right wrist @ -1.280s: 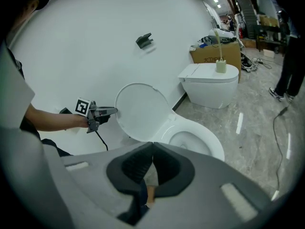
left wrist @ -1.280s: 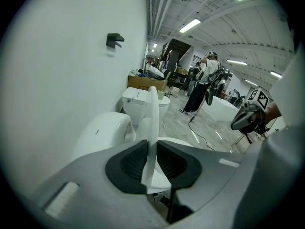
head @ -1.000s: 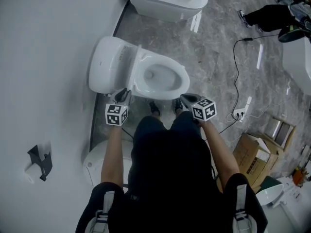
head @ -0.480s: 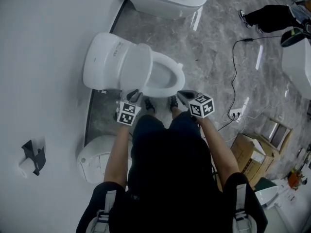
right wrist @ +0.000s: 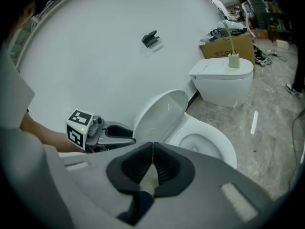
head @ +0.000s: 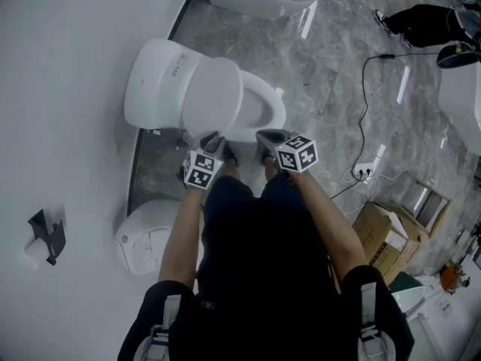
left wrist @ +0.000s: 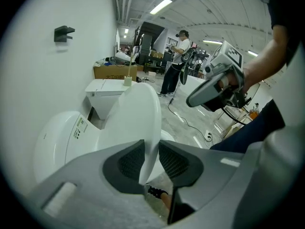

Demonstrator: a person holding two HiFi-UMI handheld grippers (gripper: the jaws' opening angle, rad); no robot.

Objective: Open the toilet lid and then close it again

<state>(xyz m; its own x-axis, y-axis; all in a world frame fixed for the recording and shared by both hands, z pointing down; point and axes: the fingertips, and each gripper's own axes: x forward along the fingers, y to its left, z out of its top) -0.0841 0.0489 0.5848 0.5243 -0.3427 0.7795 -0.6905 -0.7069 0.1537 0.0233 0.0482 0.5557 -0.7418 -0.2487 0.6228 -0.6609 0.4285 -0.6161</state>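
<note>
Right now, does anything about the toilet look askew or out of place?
Only the toilet lid: it stands half-raised, tilted over the bowl, neither open nor shut. Its edge sits between the jaws of the left gripper, which have just been opening. Nothing spilled or broken shows.

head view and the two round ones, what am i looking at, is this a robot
No robot: a person holds a two-jaw gripper in each hand; the marker cubes are part of them. The head view comes from a camera on the person's head, looking down. Each round picture comes from a camera riding on one gripper. On the floor stands a toilet, its lid tilted partway over the bowl. The left gripper has jaws that have just been opening, the lid's edge between them. The right gripper is shut and empty.
</note>
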